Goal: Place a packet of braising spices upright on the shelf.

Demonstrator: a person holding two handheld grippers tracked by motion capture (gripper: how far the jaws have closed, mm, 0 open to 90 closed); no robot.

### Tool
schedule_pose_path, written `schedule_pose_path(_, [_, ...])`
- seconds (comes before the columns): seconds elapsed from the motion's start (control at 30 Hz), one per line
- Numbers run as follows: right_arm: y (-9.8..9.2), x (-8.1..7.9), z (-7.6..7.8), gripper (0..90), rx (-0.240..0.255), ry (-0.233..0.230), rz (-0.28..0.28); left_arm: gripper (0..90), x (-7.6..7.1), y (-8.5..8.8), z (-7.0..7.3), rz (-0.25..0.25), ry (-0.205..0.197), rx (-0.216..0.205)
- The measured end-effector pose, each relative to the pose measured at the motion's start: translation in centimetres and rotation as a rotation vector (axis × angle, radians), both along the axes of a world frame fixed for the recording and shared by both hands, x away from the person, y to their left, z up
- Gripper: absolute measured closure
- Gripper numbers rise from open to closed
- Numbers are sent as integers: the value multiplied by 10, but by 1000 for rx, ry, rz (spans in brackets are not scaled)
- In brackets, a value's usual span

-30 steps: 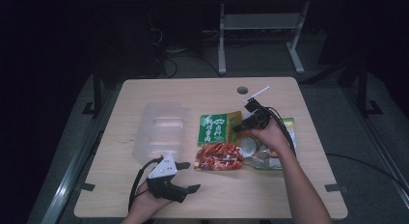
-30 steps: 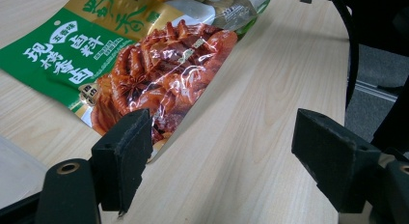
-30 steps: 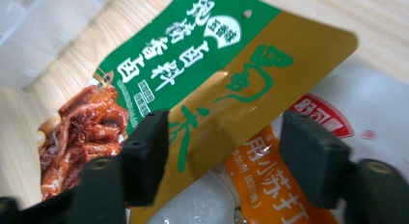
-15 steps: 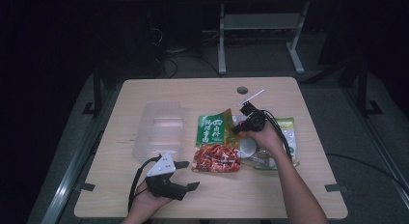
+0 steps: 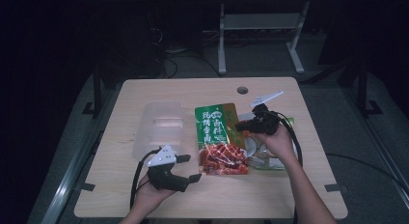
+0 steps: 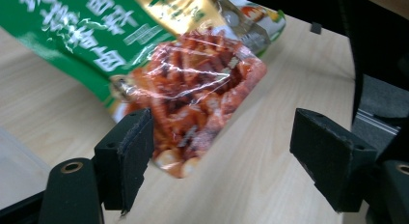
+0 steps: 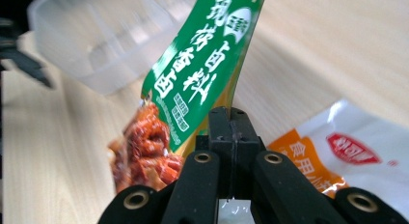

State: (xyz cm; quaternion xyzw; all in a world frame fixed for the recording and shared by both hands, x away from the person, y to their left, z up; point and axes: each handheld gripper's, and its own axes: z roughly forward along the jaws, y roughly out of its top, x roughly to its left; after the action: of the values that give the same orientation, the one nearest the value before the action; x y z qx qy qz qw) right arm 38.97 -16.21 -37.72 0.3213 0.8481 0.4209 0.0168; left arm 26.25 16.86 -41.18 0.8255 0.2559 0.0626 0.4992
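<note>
Resting low at the near edge of the counter (image 5: 289, 195), the left gripper (image 5: 185, 168) sits in a person's left hand with its jaws spread wide and nothing between them. In the left gripper view its two black pads stand well apart over bare wood, and the red, clear-windowed end of the green snack pouch (image 6: 193, 89) lies just beyond them, untouched.

Just beyond that gripper, a clear plastic container (image 5: 161, 125) stands on the counter's left half, beside the pouch and apart from it.

At the middle of the counter, the green snack pouch (image 5: 219, 137) is pinched along its right edge by the right gripper (image 5: 239, 127), whose jaws have just been closing and now meet tight on the packet's golden margin. In the right gripper view the pouch (image 7: 202, 74) rises from the closed jaws, its green printed panel tilted up toward the container and its red window hanging lower at the left; the near end appears lifted a little off the wood, though the high view is too dim to be sure.

Under the right hand (image 5: 275, 137), a white and orange packet (image 7: 347, 156) lies flat, partly overlapped by the pouch.

Farther back, a small round hole (image 5: 242, 90) marks the counter near its far edge.
</note>
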Motion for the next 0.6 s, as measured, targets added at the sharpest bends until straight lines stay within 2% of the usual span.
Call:
schedule_pose_path(0.07, [-4, -8, 7, 900, 24, -53, 14, 232, 5, -5, 2, 20, -7, -4])
schedule_pose_path(0.13, [-7, -17, 12, 900, 35, -81, 24, 219, 11, -10, 3, 47, -2, -13])
schedule_pose_path(0.23, [-14, -27, 15, 900, 64, -118, 41, 217, 21, -19, -1, 70, 46, -31])
schedule_pose_path(0.33, [-20, -37, 19, 900, 81, -152, 65, 216, 28, -31, -5, 94, 37, 22])
schedule_pose_path(0.37, [-21, -40, 20, 900, 89, -167, 70, 216, 31, -34, -7, 103, 48, 13])
schedule_pose_path(0.43, [-24, -45, 21, 900, 98, -185, 84, 215, 37, -38, -9, 124, 54, 22])
schedule_pose_path(0.53, [-28, -51, 19, 900, 113, -197, 90, 220, 48, -43, -14, 132, 127, 8])
schedule_pose_path(0.6, [-32, -53, 16, 900, 142, -195, 94, 249, 55, -46, -16, 136, 152, -5])
